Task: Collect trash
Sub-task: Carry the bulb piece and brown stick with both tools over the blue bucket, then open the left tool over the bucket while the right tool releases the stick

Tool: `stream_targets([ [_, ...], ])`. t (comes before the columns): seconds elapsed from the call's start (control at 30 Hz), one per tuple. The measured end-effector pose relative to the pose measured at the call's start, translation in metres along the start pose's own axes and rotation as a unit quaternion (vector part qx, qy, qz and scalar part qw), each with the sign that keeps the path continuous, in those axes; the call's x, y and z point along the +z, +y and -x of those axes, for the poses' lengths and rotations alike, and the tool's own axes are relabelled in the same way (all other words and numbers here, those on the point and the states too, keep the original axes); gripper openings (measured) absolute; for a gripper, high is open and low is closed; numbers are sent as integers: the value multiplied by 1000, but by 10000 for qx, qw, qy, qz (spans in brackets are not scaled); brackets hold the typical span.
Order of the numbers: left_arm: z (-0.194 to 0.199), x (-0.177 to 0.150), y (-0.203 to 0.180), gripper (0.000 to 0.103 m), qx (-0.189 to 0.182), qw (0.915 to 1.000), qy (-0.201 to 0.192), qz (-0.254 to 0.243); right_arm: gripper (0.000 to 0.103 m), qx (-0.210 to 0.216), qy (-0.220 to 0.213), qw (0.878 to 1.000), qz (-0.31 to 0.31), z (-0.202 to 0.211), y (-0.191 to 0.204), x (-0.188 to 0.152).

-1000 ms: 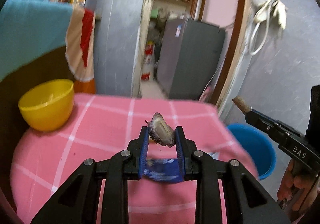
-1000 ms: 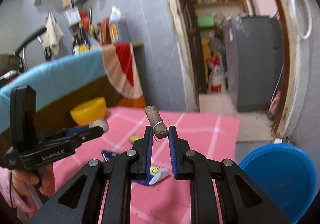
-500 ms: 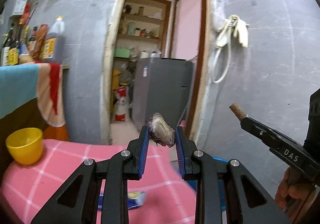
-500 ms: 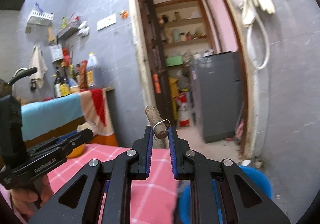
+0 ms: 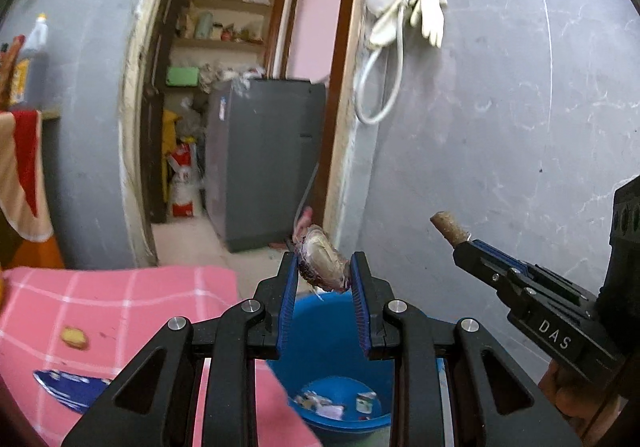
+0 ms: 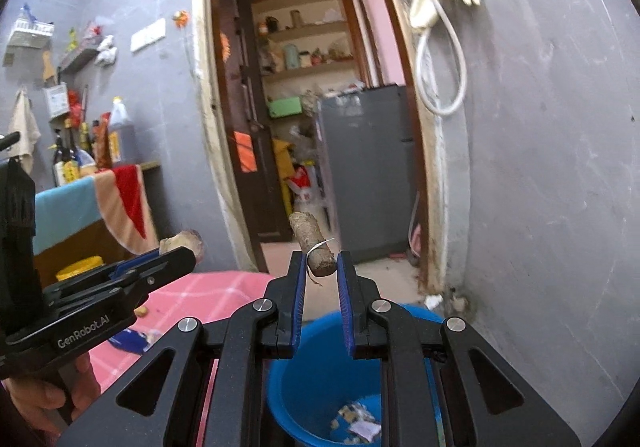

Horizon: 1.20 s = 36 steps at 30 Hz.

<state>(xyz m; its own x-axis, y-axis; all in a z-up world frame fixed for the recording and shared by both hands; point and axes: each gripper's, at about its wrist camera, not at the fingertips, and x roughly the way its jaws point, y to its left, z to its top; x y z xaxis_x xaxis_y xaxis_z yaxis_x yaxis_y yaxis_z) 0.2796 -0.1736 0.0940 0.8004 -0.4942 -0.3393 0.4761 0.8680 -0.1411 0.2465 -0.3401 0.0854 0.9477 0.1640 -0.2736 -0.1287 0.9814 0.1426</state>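
Note:
My left gripper (image 5: pixel 324 275) is shut on a pale, purple-edged scrap (image 5: pixel 322 261) and hangs over the rim of a blue bucket (image 5: pixel 332 363). The bucket holds a few bits of litter at its bottom. To the right, my right gripper (image 5: pixel 460 243) is shut on a short brown stub (image 5: pixel 445 225). In the right wrist view that gripper (image 6: pixel 320 271) pinches the brown stub (image 6: pixel 314 247), tied with a white thread, above the blue bucket (image 6: pixel 316 379). The left gripper (image 6: pixel 188 253) shows at the left with its scrap (image 6: pixel 182 241).
A table with a pink checked cloth (image 5: pixel 120 295) lies left of the bucket, carrying a blue wrapper (image 5: pixel 68 387) and a small yellow scrap (image 5: pixel 74 337). A grey wall (image 5: pixel 500 127) stands close on the right. An open doorway with a grey fridge (image 5: pixel 268 163) is ahead.
Both grippers have swung right, from over the pink table to above the blue bucket. Each still holds its piece; the yellow bowl has left the left wrist view.

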Motion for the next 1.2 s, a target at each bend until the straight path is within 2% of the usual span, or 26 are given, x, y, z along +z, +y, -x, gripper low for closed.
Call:
stream_targets([
  [0.2, -40, -7, -2, 23, -171, 9979, 567, 259, 14, -158, 396, 9989, -178, -16, -25, -15],
  [0.47, -84, -20, 8, 24, -239, 9885, 1336, 667, 15, -190, 886, 9951, -398, -40, -45, -35],
  [0.57, -93, -25, 12, 29, -231, 9852, 1522, 756, 15, -190, 993, 9939, -446, -47, -46, -38],
  [0.67, -92, -28, 17, 35, -213, 9848, 1530, 796, 17, -187, 1028, 9935, -461, -48, -44, -41],
  [0.83, -82, -32, 24, 41, -112, 9854, 1471, 844, 28, -153, 991, 9939, -462, -45, -39, -40],
  [0.9, -74, -32, 30, 51, -55, 9869, 1358, 873, 29, -141, 937, 9946, -412, -42, -35, -37],
  [0.97, -64, -32, 35, 57, 0, 9885, 1209, 911, 33, -141, 866, 9956, -341, -39, -29, -33],
  [1.03, -52, -29, 41, 60, 109, 9899, 1051, 941, 44, -141, 766, 9965, -302, -33, -25, -29],
  [1.07, -46, -28, 43, 64, 141, 9904, 989, 953, 46, -143, 716, 9969, -289, -31, -23, -27],
  [1.2, -16, -23, 58, 85, 399, 9921, 594, 1029, 56, -138, 483, 9985, -204, -19, -10, -17],
])
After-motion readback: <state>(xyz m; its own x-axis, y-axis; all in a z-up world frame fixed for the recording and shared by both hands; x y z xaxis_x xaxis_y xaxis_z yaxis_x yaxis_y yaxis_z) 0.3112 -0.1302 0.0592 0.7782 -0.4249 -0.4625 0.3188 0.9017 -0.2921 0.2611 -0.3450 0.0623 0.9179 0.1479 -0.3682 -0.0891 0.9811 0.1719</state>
